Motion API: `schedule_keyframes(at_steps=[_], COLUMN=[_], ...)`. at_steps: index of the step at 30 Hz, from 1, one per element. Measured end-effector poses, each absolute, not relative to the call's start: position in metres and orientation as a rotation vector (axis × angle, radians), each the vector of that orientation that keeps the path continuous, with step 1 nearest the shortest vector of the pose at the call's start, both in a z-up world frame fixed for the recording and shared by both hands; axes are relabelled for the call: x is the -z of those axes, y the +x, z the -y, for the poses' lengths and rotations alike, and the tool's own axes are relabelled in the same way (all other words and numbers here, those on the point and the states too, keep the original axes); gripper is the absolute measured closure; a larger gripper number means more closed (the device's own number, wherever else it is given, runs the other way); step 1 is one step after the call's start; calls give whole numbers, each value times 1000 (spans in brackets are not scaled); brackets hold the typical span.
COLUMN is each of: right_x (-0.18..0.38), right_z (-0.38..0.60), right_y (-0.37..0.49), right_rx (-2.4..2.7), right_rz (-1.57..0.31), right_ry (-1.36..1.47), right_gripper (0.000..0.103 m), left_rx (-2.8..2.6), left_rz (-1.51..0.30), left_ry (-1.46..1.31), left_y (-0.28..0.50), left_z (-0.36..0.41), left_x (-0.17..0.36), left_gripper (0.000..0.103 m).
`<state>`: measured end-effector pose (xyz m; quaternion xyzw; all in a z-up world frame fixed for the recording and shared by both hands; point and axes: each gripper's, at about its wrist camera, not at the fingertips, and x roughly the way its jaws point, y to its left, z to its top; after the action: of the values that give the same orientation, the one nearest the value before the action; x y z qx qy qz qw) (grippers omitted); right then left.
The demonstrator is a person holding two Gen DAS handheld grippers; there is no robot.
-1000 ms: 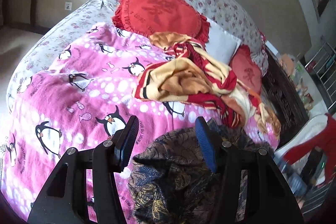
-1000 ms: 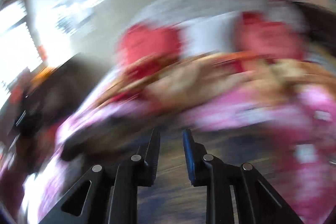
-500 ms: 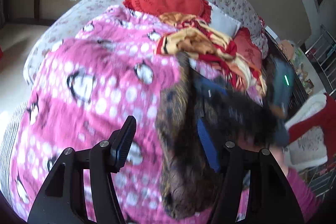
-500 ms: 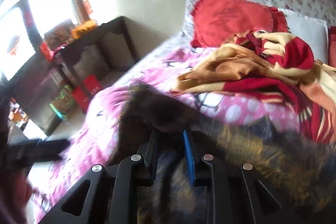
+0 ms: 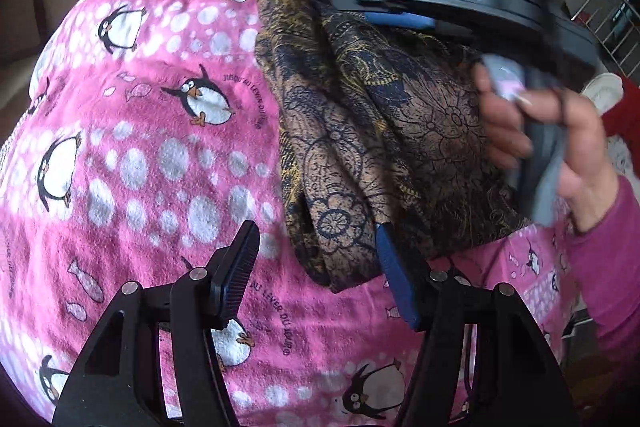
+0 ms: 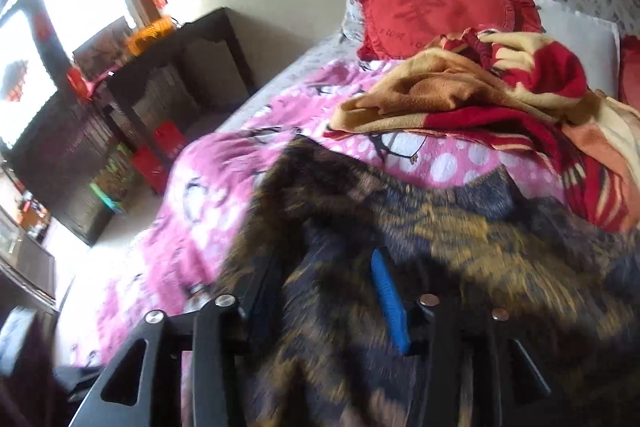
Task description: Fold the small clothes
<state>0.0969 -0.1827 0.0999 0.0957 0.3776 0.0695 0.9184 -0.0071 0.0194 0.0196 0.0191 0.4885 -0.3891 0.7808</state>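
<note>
A dark brown and navy patterned garment hangs bunched over the pink penguin blanket. My left gripper is open; the garment's lower edge drapes by its right finger. In the left wrist view the right gripper comes in sideways from the right, held by a hand, with its fingers in the cloth's upper part. In the right wrist view the garment lies over and between my right gripper; how tightly the jaws stand on it is blurred.
A yellow and red striped blanket lies crumpled behind the garment. A red heart cushion and floral pillows sit at the bed's head. A dark wooden desk stands left of the bed.
The right gripper has lifted the dark garment off the bed and swung it across the left gripper's view. The left gripper has tilted down toward the blanket and stayed open.
</note>
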Motion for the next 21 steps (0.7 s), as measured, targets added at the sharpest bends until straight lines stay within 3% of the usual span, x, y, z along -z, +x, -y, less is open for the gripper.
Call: schedule_keyframes(at_steps=[7,10,12,21], right_x=[-82,-57,-44,-33], right_z=[201,219,233,250], right_y=[-17,-53,-69,-95], right_rx=[-144,-61,-17,40], right_rz=[-815,-867,-889,-880], right_ry=[239,266,329,392], right_gripper=[51,51,51,49], left_rx=[920,929,930,965], left_rz=[-1064,-1113,-1122,-1029], left_ry=[13,27,39,172], left_y=[-5,2,4,-12], left_z=[-3,7,11,-12], left_x=[-18,-8,-7,-42], left_gripper=[44,66,95,98])
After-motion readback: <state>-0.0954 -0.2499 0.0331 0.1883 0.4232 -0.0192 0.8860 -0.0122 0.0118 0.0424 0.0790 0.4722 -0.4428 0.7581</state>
